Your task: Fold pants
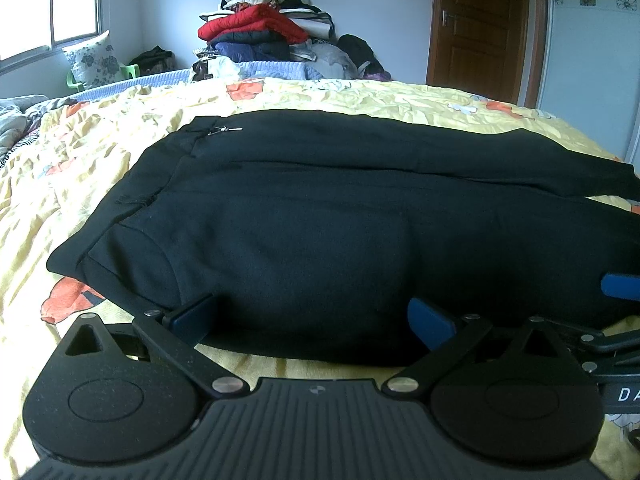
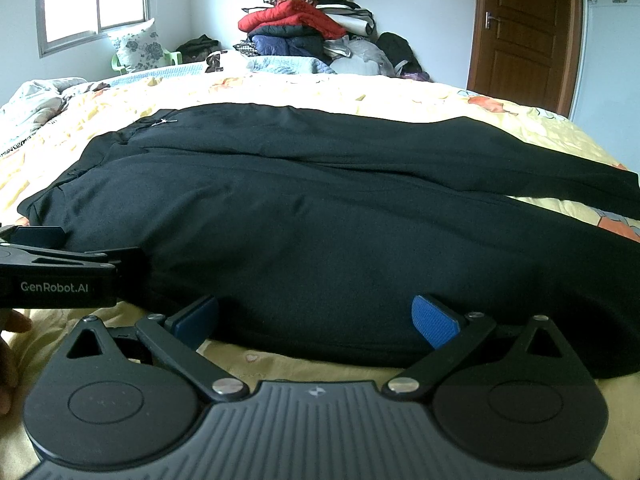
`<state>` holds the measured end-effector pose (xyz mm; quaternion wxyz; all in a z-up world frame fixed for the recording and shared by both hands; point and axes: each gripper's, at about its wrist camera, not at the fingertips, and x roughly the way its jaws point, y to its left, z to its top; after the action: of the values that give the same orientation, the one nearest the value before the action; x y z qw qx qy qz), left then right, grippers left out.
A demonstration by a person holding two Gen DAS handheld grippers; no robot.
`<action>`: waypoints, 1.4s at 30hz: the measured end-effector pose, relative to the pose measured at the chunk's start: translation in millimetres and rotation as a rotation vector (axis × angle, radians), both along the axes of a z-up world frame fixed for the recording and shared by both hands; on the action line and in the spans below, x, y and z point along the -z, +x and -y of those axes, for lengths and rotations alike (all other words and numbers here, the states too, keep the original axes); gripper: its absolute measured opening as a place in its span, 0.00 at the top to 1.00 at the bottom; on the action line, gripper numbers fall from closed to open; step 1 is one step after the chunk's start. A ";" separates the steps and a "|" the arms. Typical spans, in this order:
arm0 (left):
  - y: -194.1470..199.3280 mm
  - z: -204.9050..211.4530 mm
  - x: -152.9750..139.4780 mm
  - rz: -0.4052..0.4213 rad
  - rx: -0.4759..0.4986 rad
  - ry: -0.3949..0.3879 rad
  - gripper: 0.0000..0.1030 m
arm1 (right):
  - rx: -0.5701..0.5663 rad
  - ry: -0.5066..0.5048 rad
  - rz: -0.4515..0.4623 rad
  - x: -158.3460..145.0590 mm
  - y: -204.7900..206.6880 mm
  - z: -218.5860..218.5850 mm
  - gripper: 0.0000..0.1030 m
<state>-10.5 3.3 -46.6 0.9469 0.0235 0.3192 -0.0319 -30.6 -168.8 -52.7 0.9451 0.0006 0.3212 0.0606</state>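
**Two hand-held grippers at the near hem, nothing gripped yet**

Two hand-held grippers sit low at the near long edge of one pair of black pants (image 1: 320,216), which lies flat on the bed (image 1: 100,152), waistband to the left and both legs running off to the right with a narrow gap between them. The left hand-held gripper (image 1: 314,318) has its jaws spread wide, the blue pads touching or just short of the fabric edge; the right hand-held gripper (image 2: 316,318) is just as wide, beside it along the same edge.

To do this well, I judge each gripper should slide its lower pad under the near leg's edge, close on one layer only, then both lift together and carry that leg evenly over the far one, keeping the edge taut.

Count: one pair of pants, two grippers, one zip pull (image 1: 228,130).
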 end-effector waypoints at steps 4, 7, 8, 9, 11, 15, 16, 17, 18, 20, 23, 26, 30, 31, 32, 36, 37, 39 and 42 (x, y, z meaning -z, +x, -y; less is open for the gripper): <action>-0.1 -0.8 -0.1 0.001 0.000 -0.003 0.00 | -0.002 0.003 -0.001 -0.1 -0.2 0.1 0.00; -2.0 -2.5 -0.8 0.009 0.004 -0.015 0.00 | -0.075 0.030 -0.019 -4.5 -2.0 4.1 0.00; -3.4 -3.8 -1.7 0.016 0.008 -0.022 0.00 | -0.121 0.060 -0.017 -9.3 -2.5 7.3 0.00; -5.2 -5.8 -2.9 0.025 0.012 -0.032 0.00 | -0.155 0.093 0.003 -16.9 -2.7 12.0 0.00; -6.8 -8.0 -6.3 0.028 0.019 -0.039 0.01 | -0.193 0.099 0.069 -35.8 2.0 19.8 0.00; -1.0 -14.7 -18.3 0.008 0.022 -0.037 0.01 | -0.283 0.034 0.220 -73.3 42.8 29.8 0.00; 1.5 -18.2 -23.4 0.002 0.028 -0.040 0.01 | -0.323 0.034 0.243 -79.6 58.8 30.9 0.00; 3.9 -21.4 -27.7 0.001 0.033 -0.043 0.01 | -0.372 0.035 0.240 -83.4 78.7 31.3 0.00; 6.5 -24.7 -32.4 0.004 0.034 -0.042 0.01 | -0.422 0.040 0.208 -85.2 102.8 30.8 0.00; 11.0 -30.7 -42.9 0.026 0.028 -0.029 0.01 | -0.468 0.074 0.101 -83.7 157.1 31.1 0.00; 20.9 -36.4 -53.9 0.053 0.018 0.018 0.01 | -0.461 0.092 0.016 -76.3 224.9 32.4 0.00; 37.1 -39.4 -59.5 0.051 0.015 0.051 0.01 | -0.487 0.065 -0.024 -68.0 280.2 28.8 0.00; 66.4 -43.0 -61.8 0.027 0.025 0.069 0.01 | -0.532 0.091 -0.092 -56.5 334.2 19.4 0.00; 75.7 -43.4 -61.9 0.022 0.026 0.074 0.01 | -0.547 0.102 -0.109 -51.1 343.7 16.9 0.00; 83.9 -44.4 -61.9 0.018 0.026 0.076 0.01 | -0.564 0.107 -0.123 -48.4 352.8 14.9 0.00; 123.1 -53.2 -64.5 -0.002 0.010 0.049 0.01 | -0.636 0.071 -0.182 -29.4 383.9 0.3 0.13; 132.3 -56.1 -66.0 -0.004 0.004 0.033 0.01 | -0.653 0.059 -0.158 -29.0 384.4 -1.0 0.18; 153.0 -62.5 -68.6 -0.018 -0.016 0.001 0.01 | -0.694 0.066 -0.151 -31.2 385.6 -2.1 0.61; 192.7 -75.4 -72.5 -0.060 -0.061 -0.076 0.01 | -0.741 0.043 -0.132 -34.9 374.0 -3.9 0.94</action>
<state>182.2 78.7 25.9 0.9376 -0.0230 0.3465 -0.0159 343.3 -164.9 -17.7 0.8360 -0.0917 0.3587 0.4051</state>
